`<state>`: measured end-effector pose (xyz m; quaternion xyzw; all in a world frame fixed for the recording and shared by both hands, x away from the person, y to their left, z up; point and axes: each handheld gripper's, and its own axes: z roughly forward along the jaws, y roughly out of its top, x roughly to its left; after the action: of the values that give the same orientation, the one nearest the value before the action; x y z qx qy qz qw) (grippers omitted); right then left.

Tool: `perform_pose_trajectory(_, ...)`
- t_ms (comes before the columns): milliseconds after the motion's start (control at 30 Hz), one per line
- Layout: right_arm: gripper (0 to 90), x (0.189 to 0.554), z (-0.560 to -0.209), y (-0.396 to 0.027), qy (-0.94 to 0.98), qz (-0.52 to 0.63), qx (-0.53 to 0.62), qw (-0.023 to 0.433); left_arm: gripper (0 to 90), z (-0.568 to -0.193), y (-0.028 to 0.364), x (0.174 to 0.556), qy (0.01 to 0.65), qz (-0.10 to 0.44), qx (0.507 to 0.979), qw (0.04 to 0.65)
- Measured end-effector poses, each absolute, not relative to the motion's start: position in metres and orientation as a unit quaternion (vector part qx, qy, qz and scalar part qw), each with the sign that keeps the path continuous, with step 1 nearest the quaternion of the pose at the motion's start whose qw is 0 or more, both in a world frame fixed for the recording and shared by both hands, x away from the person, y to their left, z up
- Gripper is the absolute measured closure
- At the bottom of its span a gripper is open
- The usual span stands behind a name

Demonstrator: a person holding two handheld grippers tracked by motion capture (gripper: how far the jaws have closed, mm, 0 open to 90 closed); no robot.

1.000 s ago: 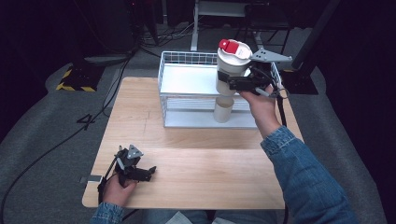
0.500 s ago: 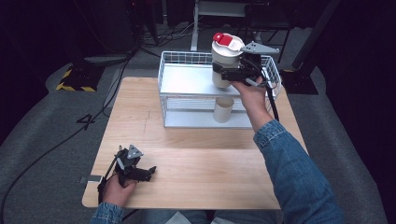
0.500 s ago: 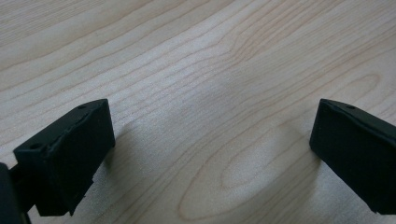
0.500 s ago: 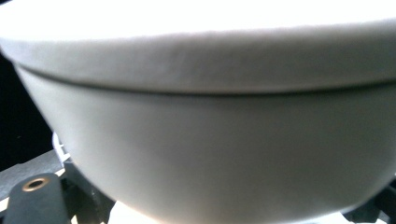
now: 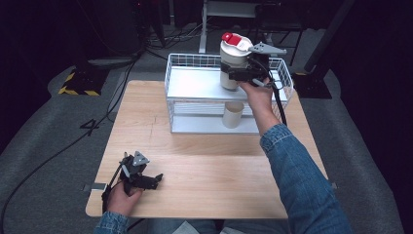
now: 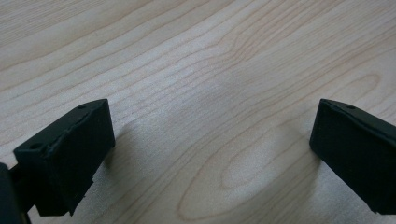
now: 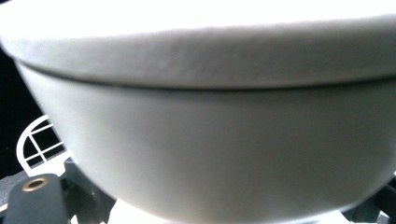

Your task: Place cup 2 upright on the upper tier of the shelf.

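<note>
Right tongs (image 5: 242, 74) clamp smooth white cylindrical container (image 5: 231, 66), red cap, over wire basket (image 5: 195, 61); left tongs (image 5: 155, 180) wide.

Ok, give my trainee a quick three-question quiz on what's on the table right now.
1. True or false: the right gripper holds the white bottle upright over the wire rack.
2. What colour is the bottle's cap?
3. The paper cup stands: A) on the rack's top shelf, B) on the rack's lower level, C) beside the left gripper.

Key: 1 true; 2 red; 3 B.
</note>
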<state>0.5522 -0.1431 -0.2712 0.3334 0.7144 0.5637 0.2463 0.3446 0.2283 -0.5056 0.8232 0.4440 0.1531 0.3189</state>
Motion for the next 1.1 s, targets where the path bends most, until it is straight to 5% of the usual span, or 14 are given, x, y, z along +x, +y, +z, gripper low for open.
perform_pose_trajectory(1100,13.1,0.561,-0.282,-0.14,0.718,0.551,0.344,0.251,0.5,-0.506,0.228,0.345,0.444,0.153,0.823,0.319)
